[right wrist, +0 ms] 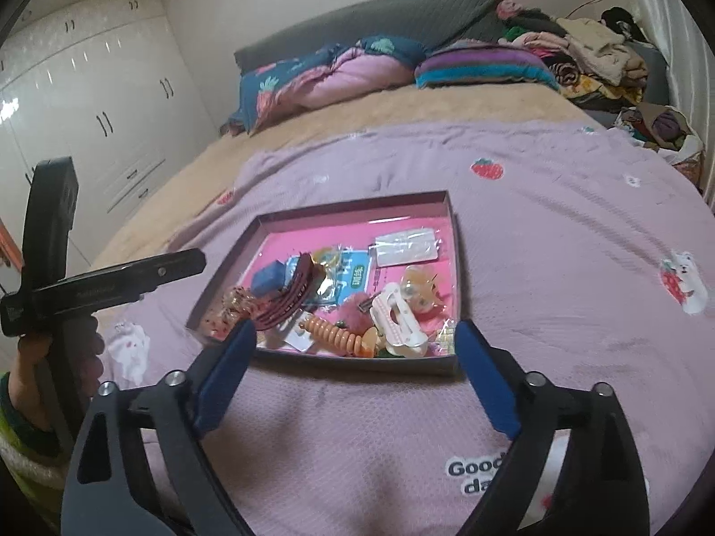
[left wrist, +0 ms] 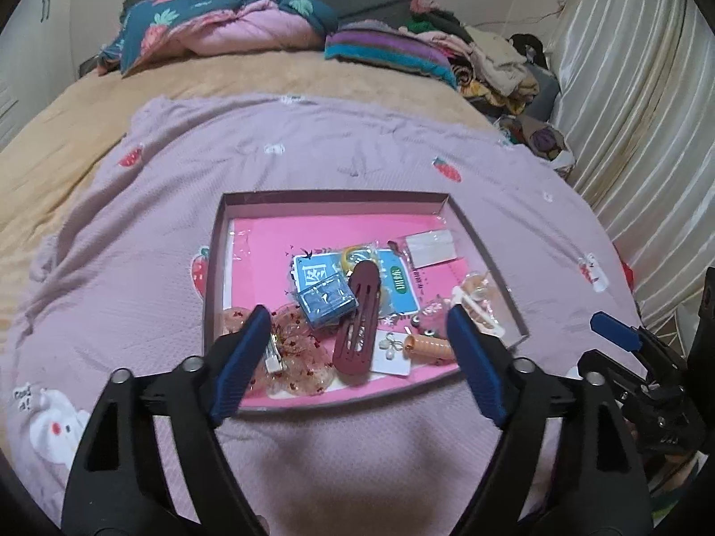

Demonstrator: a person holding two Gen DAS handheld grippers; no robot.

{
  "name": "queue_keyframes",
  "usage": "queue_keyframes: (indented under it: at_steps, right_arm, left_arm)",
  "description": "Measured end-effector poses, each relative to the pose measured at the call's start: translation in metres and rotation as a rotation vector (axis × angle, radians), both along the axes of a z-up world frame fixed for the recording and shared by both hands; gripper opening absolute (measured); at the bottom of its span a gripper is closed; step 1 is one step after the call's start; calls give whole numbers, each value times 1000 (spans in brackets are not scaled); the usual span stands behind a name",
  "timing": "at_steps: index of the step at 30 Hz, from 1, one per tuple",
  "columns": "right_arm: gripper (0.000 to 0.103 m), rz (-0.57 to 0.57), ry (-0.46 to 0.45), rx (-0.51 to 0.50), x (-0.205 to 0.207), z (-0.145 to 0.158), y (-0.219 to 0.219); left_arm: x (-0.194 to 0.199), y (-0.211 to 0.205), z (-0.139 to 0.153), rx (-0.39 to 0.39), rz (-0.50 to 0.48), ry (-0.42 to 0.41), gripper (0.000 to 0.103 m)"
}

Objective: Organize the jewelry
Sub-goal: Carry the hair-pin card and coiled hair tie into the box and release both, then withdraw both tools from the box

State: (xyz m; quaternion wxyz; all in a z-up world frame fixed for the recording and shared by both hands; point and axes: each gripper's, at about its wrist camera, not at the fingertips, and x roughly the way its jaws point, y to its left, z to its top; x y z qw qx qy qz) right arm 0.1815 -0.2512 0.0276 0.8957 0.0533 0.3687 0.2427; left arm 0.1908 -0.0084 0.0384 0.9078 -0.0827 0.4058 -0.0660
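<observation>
A shallow pink-lined box (left wrist: 330, 197) (right wrist: 357, 364) lies on the lilac blanket, holding hair accessories and jewelry: a maroon hair clip (left wrist: 357, 321) (right wrist: 286, 297), a blue packet (left wrist: 324, 297), an orange spiral hair tie (left wrist: 429, 348) (right wrist: 337, 335), a glittery clear bow (left wrist: 295, 353), a white claw clip (right wrist: 397, 315) and a white card of earrings (left wrist: 393, 350). My left gripper (left wrist: 359, 321) is open and empty over the box's near half. My right gripper (right wrist: 355, 335) is open and empty at the box's near edge; it also shows in the left wrist view (left wrist: 612, 335).
The lilac blanket (left wrist: 313, 147) (right wrist: 558, 232) covers a tan bedspread. Pillows and a folded quilt (left wrist: 214, 27) lie at the headboard. A clothes pile (left wrist: 491, 62) sits at the far right by curtains. White wardrobes (right wrist: 89, 89) stand left of the bed.
</observation>
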Motion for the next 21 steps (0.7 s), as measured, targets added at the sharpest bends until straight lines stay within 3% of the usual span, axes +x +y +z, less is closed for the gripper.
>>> queue_keyframes:
  at_steps: [7,21]
  right_arm:
    - [97,-16,-33,18,-24,14,-11]
    - [98,-19,-87,-18,-66,15,-7]
  left_arm:
    - [-33,-3,16,-1,9,-47,93]
    - [-87,-2,2,22,46,-79,93]
